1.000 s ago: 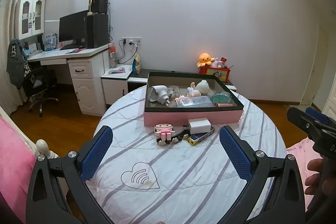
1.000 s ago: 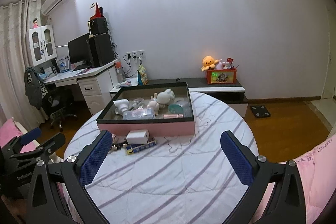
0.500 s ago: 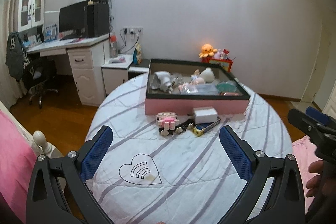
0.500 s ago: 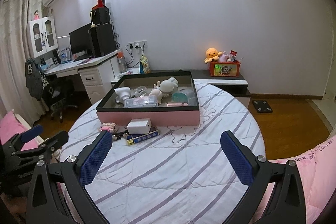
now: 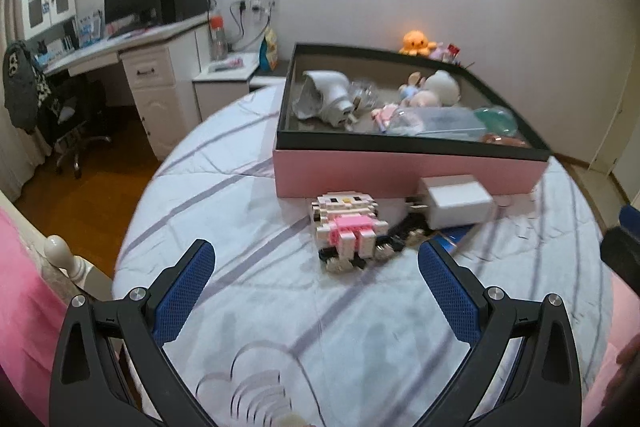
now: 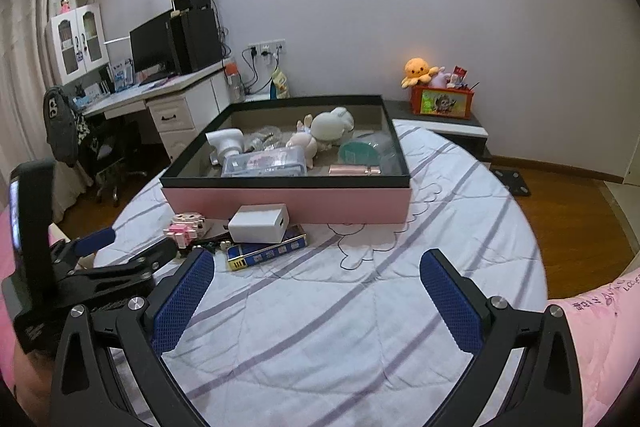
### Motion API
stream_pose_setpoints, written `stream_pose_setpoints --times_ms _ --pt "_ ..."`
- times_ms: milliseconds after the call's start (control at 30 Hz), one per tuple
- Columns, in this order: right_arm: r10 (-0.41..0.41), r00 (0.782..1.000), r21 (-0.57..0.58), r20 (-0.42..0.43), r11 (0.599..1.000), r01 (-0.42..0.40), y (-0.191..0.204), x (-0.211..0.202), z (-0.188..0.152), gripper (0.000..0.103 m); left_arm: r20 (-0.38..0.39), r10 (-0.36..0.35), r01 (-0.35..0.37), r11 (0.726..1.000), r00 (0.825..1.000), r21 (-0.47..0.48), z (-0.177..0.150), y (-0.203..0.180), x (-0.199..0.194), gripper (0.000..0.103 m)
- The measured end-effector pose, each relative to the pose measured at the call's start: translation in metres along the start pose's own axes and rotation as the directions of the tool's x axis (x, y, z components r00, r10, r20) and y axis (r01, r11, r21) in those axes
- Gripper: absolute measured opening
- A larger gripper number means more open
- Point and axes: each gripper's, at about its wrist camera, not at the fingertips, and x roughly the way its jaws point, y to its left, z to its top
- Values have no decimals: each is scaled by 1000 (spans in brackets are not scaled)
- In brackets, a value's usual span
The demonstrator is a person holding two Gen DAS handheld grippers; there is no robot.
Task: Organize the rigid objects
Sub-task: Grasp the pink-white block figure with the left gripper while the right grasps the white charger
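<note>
We've closed in since half a second ago: the round bed with the white, purple-striped quilt (image 5: 248, 187) fills more of the left wrist view, and the shallow pink box with the black rim (image 5: 404, 169) looms larger, already loaded with toys. In front of it, touching its wall, sits the white rectangular charger block (image 5: 460, 202), resting on the blue patterned flat box (image 6: 267, 251). Just left of it stands the pink-and-white brick-built toy figure (image 5: 347, 223). Our left gripper (image 5: 316, 275) now hangs right before that figure, blue pads spread wide, holding nothing. Our right gripper (image 6: 318, 285) hovers wide apart too, empty.
</note>
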Motion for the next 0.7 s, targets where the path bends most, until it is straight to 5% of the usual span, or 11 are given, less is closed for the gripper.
stream_pose_setpoints --times_ms 200,300,367,533,700 --pt "-1 999 8 -39 1000 1 -3 20 0 103 -64 -17 17 1000 998 -2 13 -4 36 101" --pt "-2 999 6 -54 1000 2 -2 28 2 103 -109 -85 80 996 990 -48 14 2 50 81" --pt "1 998 -1 -64 1000 -1 0 35 5 103 -104 -107 102 993 989 -57 14 8 50 47" --pt "15 994 -26 -106 999 -18 13 58 10 103 -86 -151 145 987 985 -74 10 16 42 44" --pt "23 989 -48 -146 998 -30 29 81 12 103 -2 -98 97 992 995 -76 2 29 18 44"
